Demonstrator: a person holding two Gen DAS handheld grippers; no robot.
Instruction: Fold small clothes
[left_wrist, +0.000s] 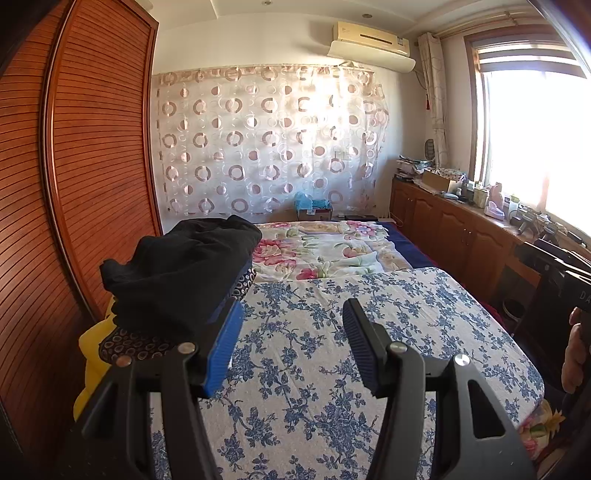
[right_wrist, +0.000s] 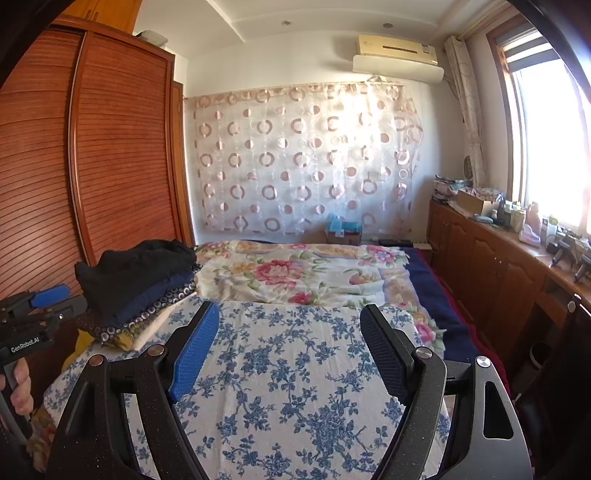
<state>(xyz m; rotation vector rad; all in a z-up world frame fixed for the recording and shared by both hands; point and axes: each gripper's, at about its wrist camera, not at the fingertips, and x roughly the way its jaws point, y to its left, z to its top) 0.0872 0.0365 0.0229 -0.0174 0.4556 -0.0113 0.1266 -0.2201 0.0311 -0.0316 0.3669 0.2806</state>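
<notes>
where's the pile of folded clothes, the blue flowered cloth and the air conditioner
pile of folded clothes (right_wrist: 136, 280): right wrist view, on the black garment on top
blue flowered cloth (left_wrist: 325, 354): left wrist view, on its bare middle between the fingers
air conditioner (right_wrist: 397, 48): right wrist view, on its front panel

The bed carries a white pad with a blue flower print across its near half. Beyond that, toward 12 o'clock, lies a quilt with pink and yellow flowers over a navy sheet that shows along the 3 o'clock edge. At 10 o'clock a stack of folded clothes sits at the pad's far left corner, a black garment on top, navy, ring-patterned and yellow pieces beneath.
</notes>
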